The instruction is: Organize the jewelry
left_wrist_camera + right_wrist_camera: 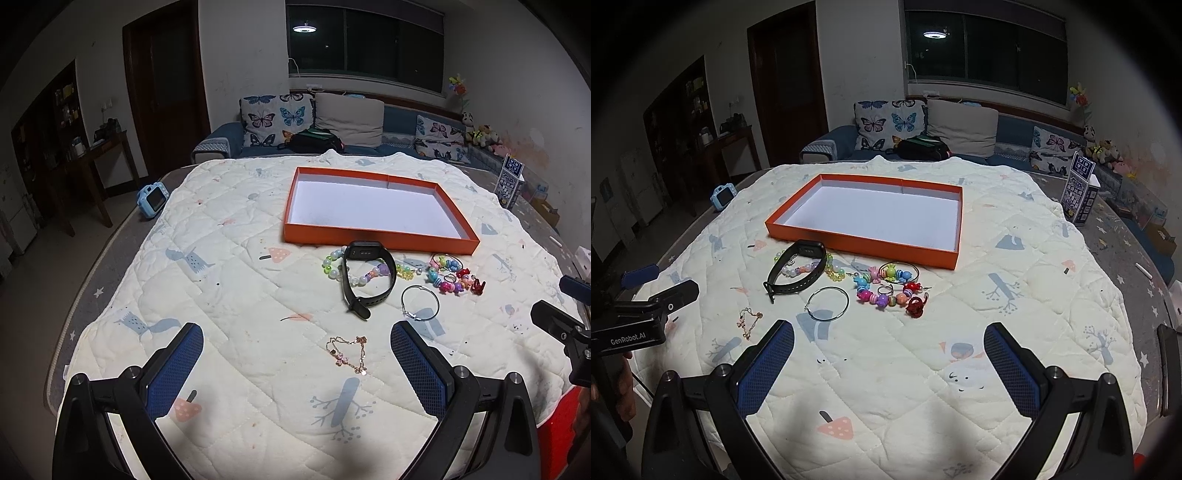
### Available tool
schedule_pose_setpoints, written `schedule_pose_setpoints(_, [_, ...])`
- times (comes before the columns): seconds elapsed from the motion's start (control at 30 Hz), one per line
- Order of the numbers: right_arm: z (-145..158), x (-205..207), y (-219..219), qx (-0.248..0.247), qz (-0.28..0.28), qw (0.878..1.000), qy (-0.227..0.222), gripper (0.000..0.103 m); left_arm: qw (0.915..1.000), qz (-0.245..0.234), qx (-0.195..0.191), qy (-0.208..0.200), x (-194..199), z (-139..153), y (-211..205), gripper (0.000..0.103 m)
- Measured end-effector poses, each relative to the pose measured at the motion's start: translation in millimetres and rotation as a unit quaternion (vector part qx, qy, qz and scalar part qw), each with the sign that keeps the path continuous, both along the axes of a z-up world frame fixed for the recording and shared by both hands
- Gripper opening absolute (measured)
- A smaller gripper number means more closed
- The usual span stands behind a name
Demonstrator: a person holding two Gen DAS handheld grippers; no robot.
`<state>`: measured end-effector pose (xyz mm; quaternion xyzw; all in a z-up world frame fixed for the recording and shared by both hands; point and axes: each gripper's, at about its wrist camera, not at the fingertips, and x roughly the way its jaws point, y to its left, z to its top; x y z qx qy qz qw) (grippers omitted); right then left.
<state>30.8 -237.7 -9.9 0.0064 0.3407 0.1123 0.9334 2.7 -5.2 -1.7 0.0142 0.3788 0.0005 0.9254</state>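
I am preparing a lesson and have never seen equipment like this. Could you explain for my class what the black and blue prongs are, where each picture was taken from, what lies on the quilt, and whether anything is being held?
No robot arm is here: a person holds a pair of tongs in each hand, each carrying a camera that looks along its two blue-padded prongs. One picture comes from the left tongs, the other from the right tongs. Both stand open and hold nothing. On the quilt lie an empty orange tray, a black watch, bead bracelets, a silver hoop and a gold chain.
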Motion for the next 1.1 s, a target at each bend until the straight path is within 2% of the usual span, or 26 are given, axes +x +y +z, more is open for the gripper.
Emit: schedule_pose_setpoints(1.1, [-2, 0, -2, 0.002, -0.001, 1.000, 0.002, 0.103, 1.0000, -0.008, 0.004, -0.001, -3, 4, -11, 0.103])
